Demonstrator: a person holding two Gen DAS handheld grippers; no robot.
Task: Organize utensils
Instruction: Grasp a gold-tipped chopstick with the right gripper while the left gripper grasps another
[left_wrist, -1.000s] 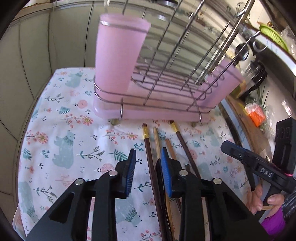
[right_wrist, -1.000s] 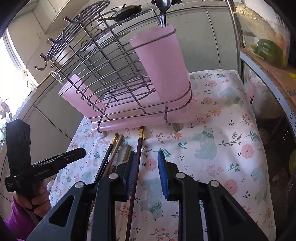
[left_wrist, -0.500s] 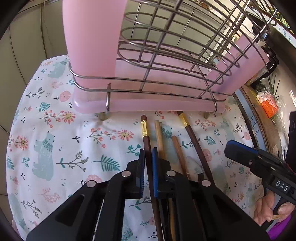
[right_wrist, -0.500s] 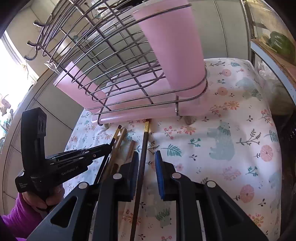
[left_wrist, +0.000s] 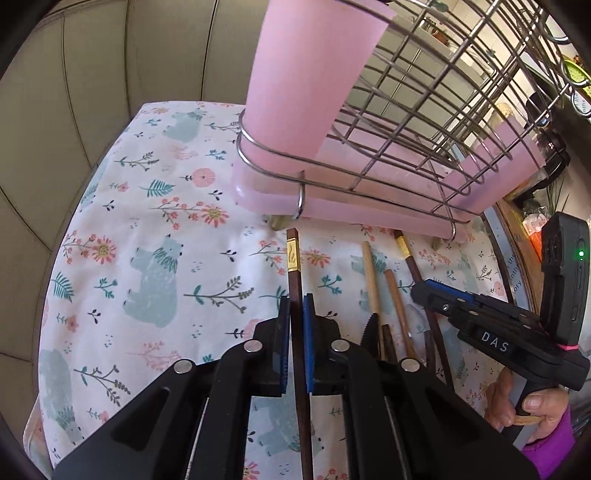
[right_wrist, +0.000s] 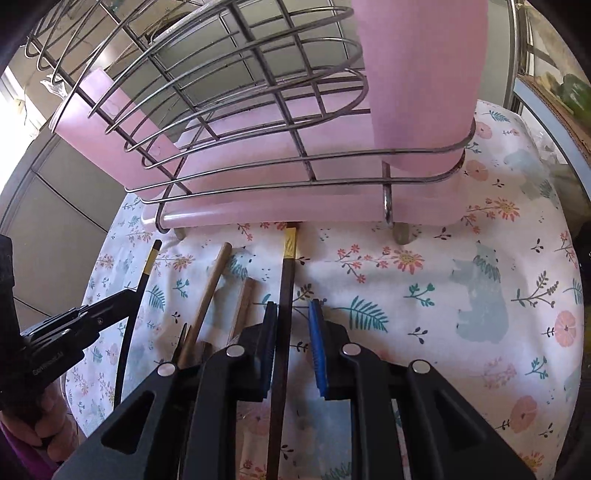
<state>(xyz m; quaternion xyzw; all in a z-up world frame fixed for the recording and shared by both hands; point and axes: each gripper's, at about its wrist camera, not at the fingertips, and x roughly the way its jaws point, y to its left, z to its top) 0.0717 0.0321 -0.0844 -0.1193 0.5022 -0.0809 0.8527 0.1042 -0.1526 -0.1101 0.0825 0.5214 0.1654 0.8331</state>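
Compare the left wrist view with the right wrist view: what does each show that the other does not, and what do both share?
Only the left wrist view shows the left gripper shut on a gold-banded chopstick, and a green light on the body of the right gripper. Only the right wrist view shows the right gripper open, straddling a dark chopstick with a gap beside one pad. Both show the wire rack with its pink holder, the floral cloth and light wooden chopsticks lying loose.
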